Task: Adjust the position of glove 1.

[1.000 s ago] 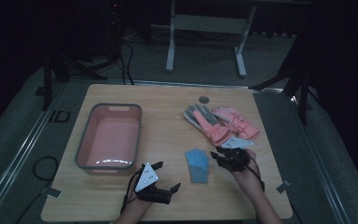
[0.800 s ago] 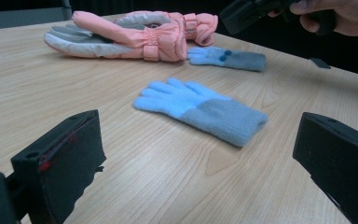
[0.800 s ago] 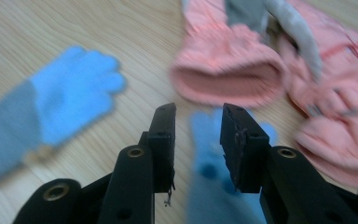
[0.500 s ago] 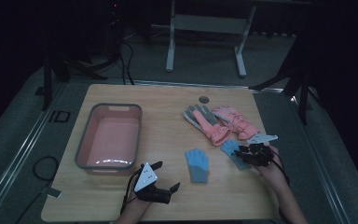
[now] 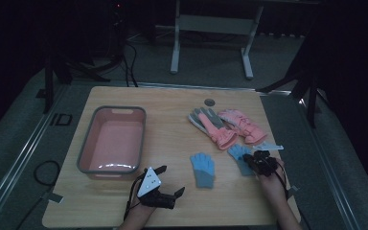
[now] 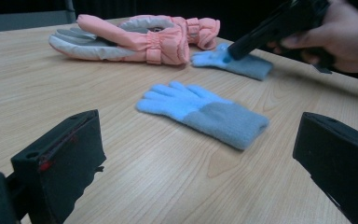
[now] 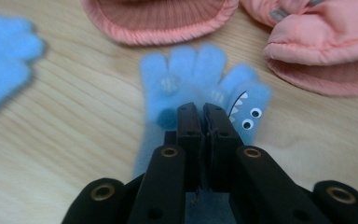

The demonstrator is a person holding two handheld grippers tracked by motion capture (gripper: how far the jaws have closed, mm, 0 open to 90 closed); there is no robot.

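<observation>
High view first, from the left: a pink tub [image 5: 112, 140] sits at the table's [image 5: 172, 108] left side, nothing in it. Near it, the left tongs [image 5: 166, 181] rest at the near edge with jaws wide, holding nothing. One blue glove [image 5: 203, 168] lies flat in the middle. To its right lies the second blue glove [image 5: 239, 157], just near the pink gloves [image 5: 225, 125]. The right tongs [image 5: 251, 162] have shifted right from the middle glove to this one over the last second, and their jaws have just been closing. Right gripper view shows the jaws drawn nearly together on the glove's [image 7: 191, 88] palm, seemingly pinching its fabric. That suggests the pick-up is starting, with the tub its likely destination.
</observation>
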